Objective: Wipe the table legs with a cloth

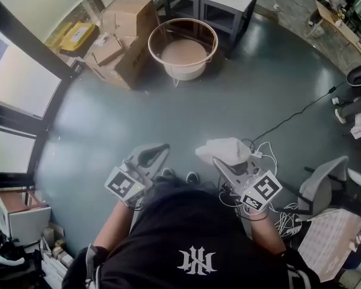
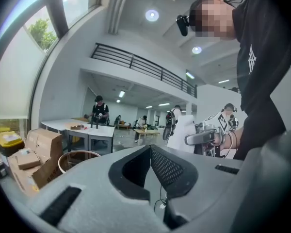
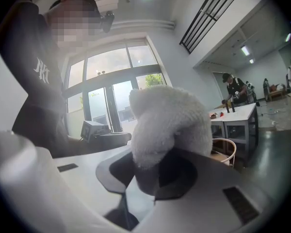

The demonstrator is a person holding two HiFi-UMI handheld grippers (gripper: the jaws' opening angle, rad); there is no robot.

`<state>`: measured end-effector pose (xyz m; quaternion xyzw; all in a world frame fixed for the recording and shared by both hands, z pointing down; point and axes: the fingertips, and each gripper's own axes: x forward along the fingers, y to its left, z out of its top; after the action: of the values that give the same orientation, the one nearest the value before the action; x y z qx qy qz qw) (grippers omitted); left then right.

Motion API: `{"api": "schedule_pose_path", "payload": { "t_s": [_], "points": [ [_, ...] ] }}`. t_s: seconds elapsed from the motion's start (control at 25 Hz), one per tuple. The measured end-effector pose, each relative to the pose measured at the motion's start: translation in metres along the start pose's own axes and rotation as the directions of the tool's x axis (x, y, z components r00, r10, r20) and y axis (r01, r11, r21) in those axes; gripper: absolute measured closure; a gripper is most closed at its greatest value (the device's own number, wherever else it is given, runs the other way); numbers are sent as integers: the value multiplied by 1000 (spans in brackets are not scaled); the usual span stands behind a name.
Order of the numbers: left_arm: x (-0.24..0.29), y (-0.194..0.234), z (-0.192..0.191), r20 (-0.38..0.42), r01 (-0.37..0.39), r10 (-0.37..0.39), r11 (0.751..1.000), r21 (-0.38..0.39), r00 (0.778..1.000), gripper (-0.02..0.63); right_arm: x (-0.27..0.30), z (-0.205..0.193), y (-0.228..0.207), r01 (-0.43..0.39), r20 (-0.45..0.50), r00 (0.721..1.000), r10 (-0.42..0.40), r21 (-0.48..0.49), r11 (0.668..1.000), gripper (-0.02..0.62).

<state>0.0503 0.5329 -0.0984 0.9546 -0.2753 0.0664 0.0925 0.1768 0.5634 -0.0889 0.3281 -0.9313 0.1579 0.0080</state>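
The right gripper has its jaws clamped on a fluffy white cloth, which bulges up and out past the fingertips (bunched, not spread). The left gripper has its jaws together with nothing between them. The round table stands well ahead on the floor, apart from both grippers.

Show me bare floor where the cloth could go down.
The widest bare floor lies between the round table, cardboard boxes, window and the cloth. Crowded at right: black cable, chair, white wires.
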Motion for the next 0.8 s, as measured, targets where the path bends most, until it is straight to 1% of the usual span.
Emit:
{"api": "schedule_pose_path", "payload": {
  "t_s": [0.24,0.36,0.52,0.72,0.8],
  "points": [
    [-2,-10,5,24,-40,39,999,26,999,601,-17,-7,-14,5,13,1000,-6,17,1000,517],
    [-4,-12,4,9,-62,62,998,30,998,601,-22,-10,-22,10,19,1000,-10,25,1000,517],
    [-12,-6,0,-10,-82,83,996,26,997,601,-15,-12,-26,0,11,1000,0,16,1000,517],
    [-10,6,-10,-32,-75,75,997,1,997,601,-8,-16,-33,11,3,1000,-11,41,999,515],
    [-2,7,-13,-40,-59,59,998,-10,997,601,-12,-15,-37,20,5,1000,-20,47,999,515]
  ]
}}
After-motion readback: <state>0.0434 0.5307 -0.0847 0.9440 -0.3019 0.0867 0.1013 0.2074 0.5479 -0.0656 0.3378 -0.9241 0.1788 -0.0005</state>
